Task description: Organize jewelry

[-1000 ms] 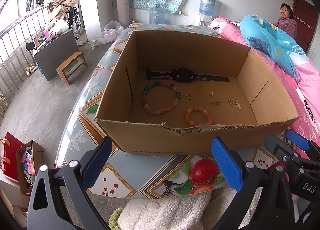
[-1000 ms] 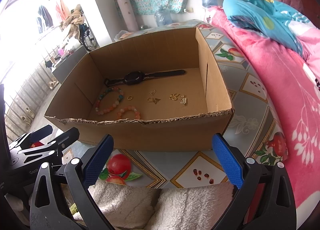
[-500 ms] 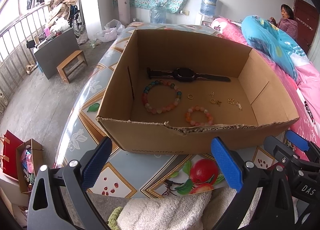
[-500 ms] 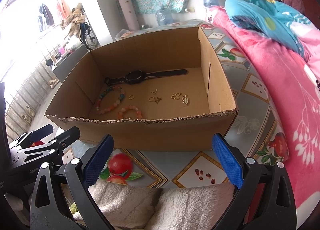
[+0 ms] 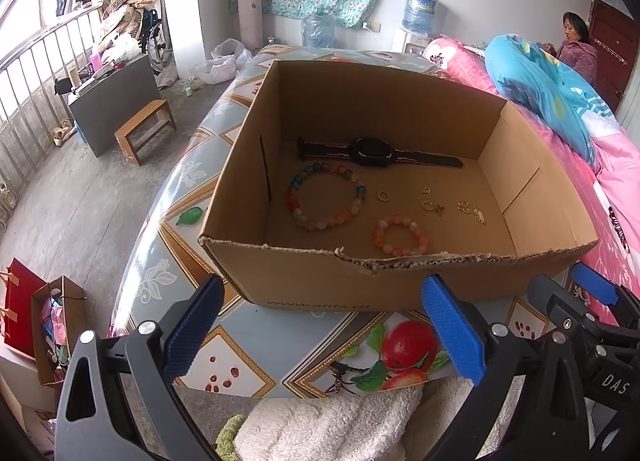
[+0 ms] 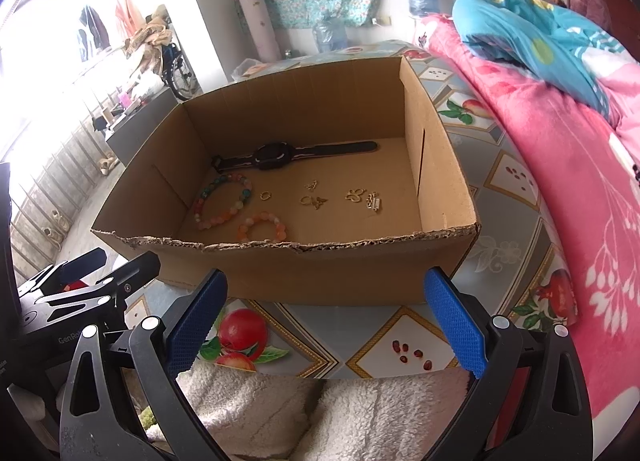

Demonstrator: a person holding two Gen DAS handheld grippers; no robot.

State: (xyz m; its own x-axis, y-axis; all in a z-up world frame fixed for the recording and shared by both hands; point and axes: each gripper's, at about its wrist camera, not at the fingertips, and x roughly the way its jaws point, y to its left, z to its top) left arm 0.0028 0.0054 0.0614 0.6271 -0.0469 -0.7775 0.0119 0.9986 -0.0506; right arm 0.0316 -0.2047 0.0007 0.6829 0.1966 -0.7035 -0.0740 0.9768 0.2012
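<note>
An open cardboard box (image 5: 312, 281) (image 6: 320, 269) stands on a fruit-patterned table. Inside lie a black watch (image 5: 372, 151) (image 6: 276, 155), a large multicoloured bead bracelet (image 5: 325, 197) (image 6: 222, 201), a small orange-pink bead bracelet (image 5: 400, 235) (image 6: 262, 225), a gold ring (image 5: 383, 195) (image 6: 265, 195) and several small gold pieces (image 5: 452, 207) (image 6: 344, 197). My left gripper (image 5: 320, 329) is open and empty in front of the box's near wall. My right gripper (image 6: 326, 321) is open and empty, also before the near wall.
The table's left edge (image 5: 132, 273) drops to the floor. A pink blanket (image 6: 560, 165) and blue quilt (image 5: 552, 89) lie right of the box. A white fluffy cloth (image 6: 320, 413) lies below the grippers. A person (image 5: 576, 49) sits at the far right.
Both grippers have moved slightly nearer and higher over the box's near wall, so more of the box floor shows. Nothing in the box has moved.
</note>
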